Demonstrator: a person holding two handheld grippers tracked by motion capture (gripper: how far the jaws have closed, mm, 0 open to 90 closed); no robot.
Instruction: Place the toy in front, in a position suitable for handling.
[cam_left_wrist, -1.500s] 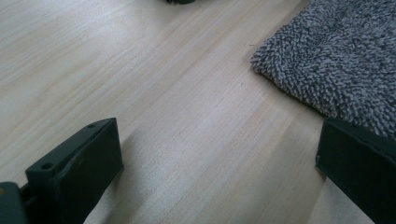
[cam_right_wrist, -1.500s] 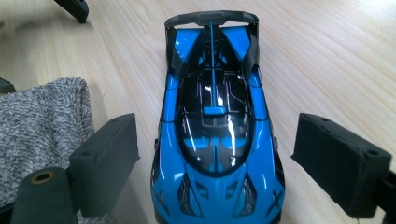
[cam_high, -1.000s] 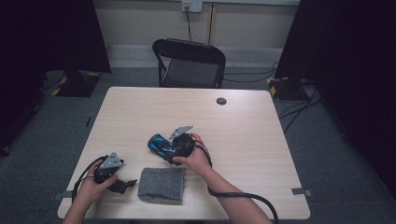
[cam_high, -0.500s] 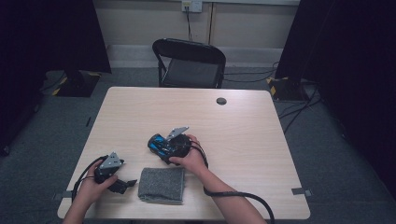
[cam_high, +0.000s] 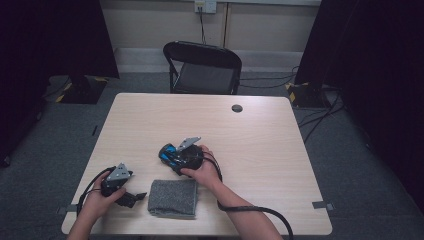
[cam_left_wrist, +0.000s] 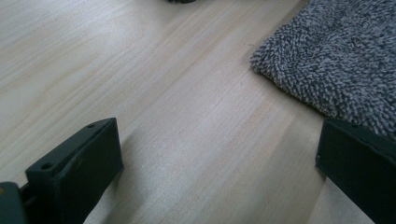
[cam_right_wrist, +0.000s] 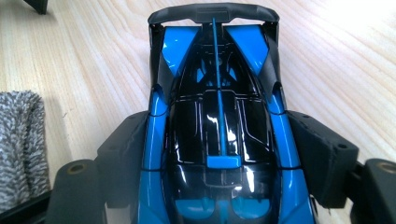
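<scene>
two claws at work: right claw (cam_right_wrist: 219, 154) has just been closing, jaws clamping toy car (cam_right_wrist: 217, 121) flanks at bench (cam_high: 280, 130) centre. squeeze evenly mid-body. left claw (cam_left_wrist: 215, 172) released, cloth (cam_high: 172, 197) at its 3 o'clock.

Lab-type recording room: bare wood tabletop (cam_high: 260, 150) on grey carpet (cam_high: 350, 165), black curtains (cam_high: 380, 60), folding chair (cam_high: 202, 67), floor cables (cam_high: 320, 112), wall outlet (cam_high: 205, 6).

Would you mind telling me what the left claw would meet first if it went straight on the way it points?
Probably the grey cloth: the left claw is open over bare table, with the cloth's edge just ahead on one side.
</scene>
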